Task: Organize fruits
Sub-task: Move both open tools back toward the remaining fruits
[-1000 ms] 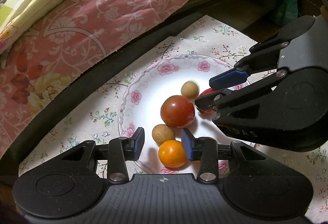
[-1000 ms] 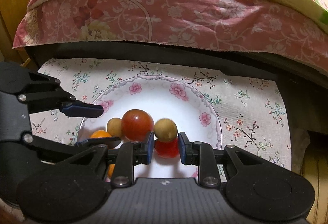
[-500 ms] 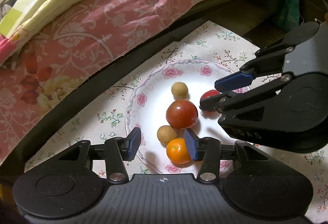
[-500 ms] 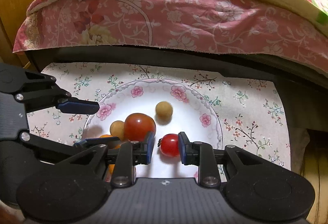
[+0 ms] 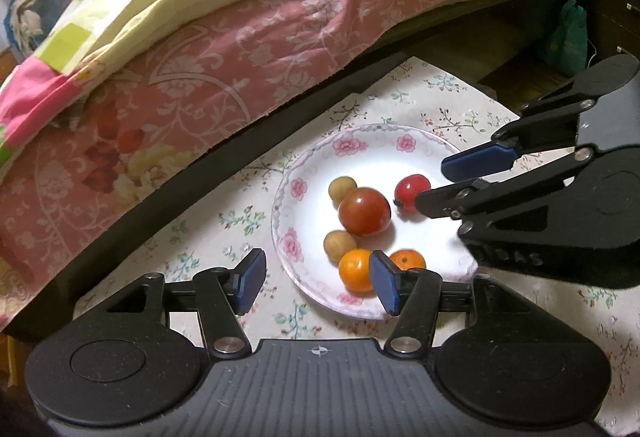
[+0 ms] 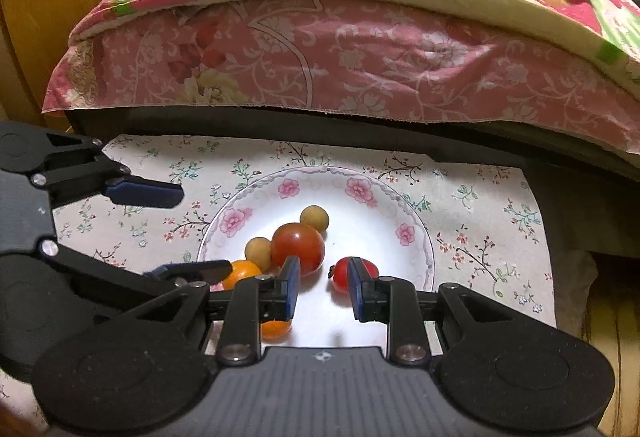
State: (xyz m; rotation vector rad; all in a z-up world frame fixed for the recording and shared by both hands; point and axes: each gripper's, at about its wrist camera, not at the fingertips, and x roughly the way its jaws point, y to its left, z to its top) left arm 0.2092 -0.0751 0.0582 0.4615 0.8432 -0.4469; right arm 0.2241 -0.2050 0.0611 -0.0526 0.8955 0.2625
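Plate (image 6: 416, 257): white with pink flowers on the rim, resting on the floral cloth (image 6: 480, 213) that covers the desk, just in front of the bed.
Large tomato (image 6: 298, 247): dark red, near the plate's middle, touching or nearly touching both tan fruits.
Tan fruits: one (image 6: 315, 217) on the bed side of the large tomato, the other (image 6: 258, 251) on its left in the right wrist view.
Small tomato (image 6: 366, 271): bright red, lying on the plate apart from the cluster, partly behind the right-hand pad of the right gripper.
Oranges: one (image 5: 354, 269) beside the nearer tan fruit, a second (image 5: 408, 260) just next to it, both at the plate's near edge in the left wrist view.
Left gripper (image 5: 318, 279): spread wide, holding nothing, low over the plate's near edge with one pad in front of the oranges.
Right gripper (image 6: 323, 287): parted, empty, over the plate; small tomato just at its right pad, contact unclear.
Bed (image 6: 360, 69): pink floral sheet under a yellow-green quilt, hanging over a dark frame.
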